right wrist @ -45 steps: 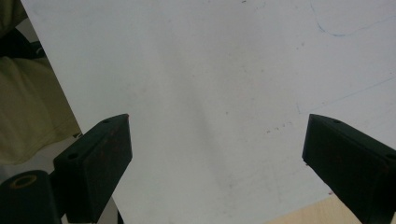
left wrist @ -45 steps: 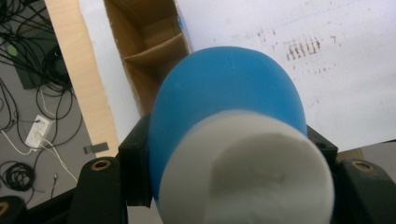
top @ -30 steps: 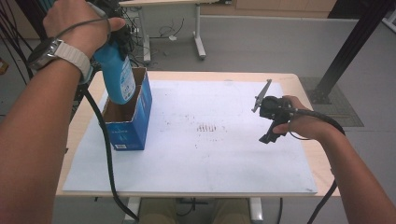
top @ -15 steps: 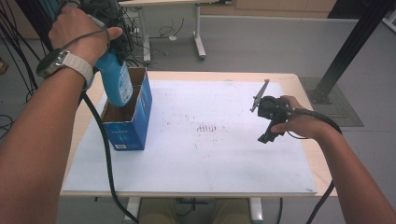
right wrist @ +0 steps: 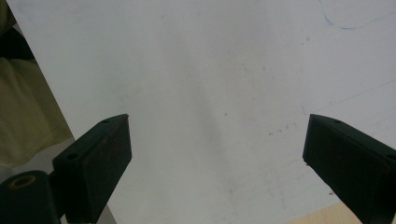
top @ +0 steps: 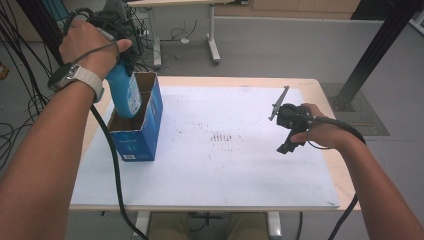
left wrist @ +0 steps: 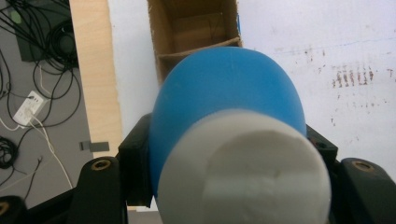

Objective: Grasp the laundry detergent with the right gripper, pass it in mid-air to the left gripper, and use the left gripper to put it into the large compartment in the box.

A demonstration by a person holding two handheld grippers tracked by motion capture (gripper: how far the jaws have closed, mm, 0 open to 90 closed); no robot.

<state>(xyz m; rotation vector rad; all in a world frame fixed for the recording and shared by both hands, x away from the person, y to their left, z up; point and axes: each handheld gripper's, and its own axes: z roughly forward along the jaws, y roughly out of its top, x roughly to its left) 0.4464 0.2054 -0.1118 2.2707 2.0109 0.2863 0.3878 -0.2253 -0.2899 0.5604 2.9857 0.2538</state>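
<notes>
A blue bottle (top: pixel 125 95) with a white cap (left wrist: pixel 247 163) hangs upright, its lower end dipping into the open top of a blue cardboard box (top: pixel 136 137) at the table's left. My left gripper (top: pixel 119 67) is shut on the bottle's upper part; in the left gripper view the black jaws of the left gripper (left wrist: pixel 229 154) clamp both sides of the bottle (left wrist: pixel 224 88). Past the bottle, the box (left wrist: pixel 196 28) shows a cardboard divider and an empty compartment. My right gripper (top: pixel 287 135) hovers open over the white sheet at the right, and nothing lies between the jaws of the right gripper (right wrist: pixel 217 154).
A white sheet (top: pixel 225 165) with small dark marks covers most of the wooden table (top: pixel 320 87). The left gripper's cable (top: pixel 112 165) runs down past the box and over the front edge. Cables and desk legs lie on the floor behind the table.
My left hand has come down with the bottle, whose lower end now sits lower inside the box. The right hand has stayed in place.
</notes>
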